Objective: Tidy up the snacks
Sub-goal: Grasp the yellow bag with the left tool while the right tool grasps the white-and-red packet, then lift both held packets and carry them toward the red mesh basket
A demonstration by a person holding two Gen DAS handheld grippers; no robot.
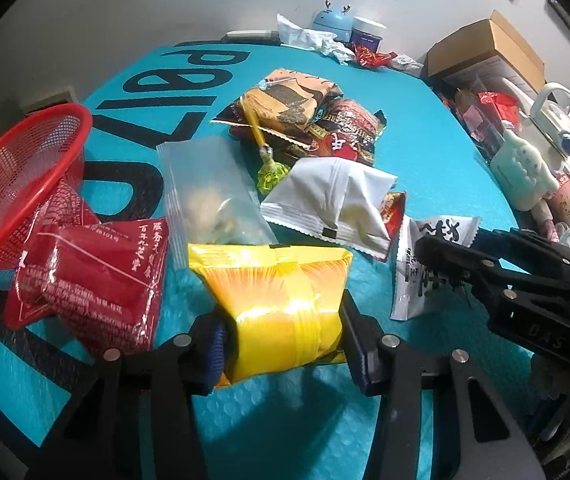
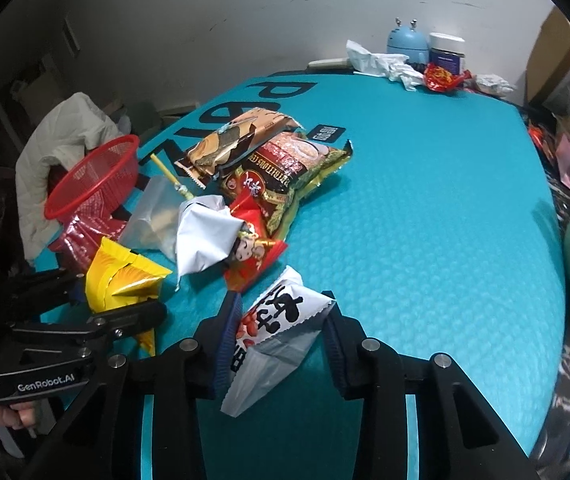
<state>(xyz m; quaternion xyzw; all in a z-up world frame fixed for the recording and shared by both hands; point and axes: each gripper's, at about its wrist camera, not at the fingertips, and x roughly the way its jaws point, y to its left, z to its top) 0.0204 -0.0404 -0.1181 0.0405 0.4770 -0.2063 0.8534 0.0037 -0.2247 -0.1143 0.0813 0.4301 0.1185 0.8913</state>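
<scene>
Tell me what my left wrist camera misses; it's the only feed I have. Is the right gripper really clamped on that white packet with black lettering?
Observer: Yes. The right wrist view shows the right gripper with both pads pressing the white packet, which is creased between them.
Operator: What's under the plain white pouch in the middle?
Observer: A red wrapper with a cartoon figure pokes out from beneath the plain white pouch.
Operator: And beside the red basket?
Observer: A pale quilted garment sits just behind the red basket, off the mat's edge.
</scene>
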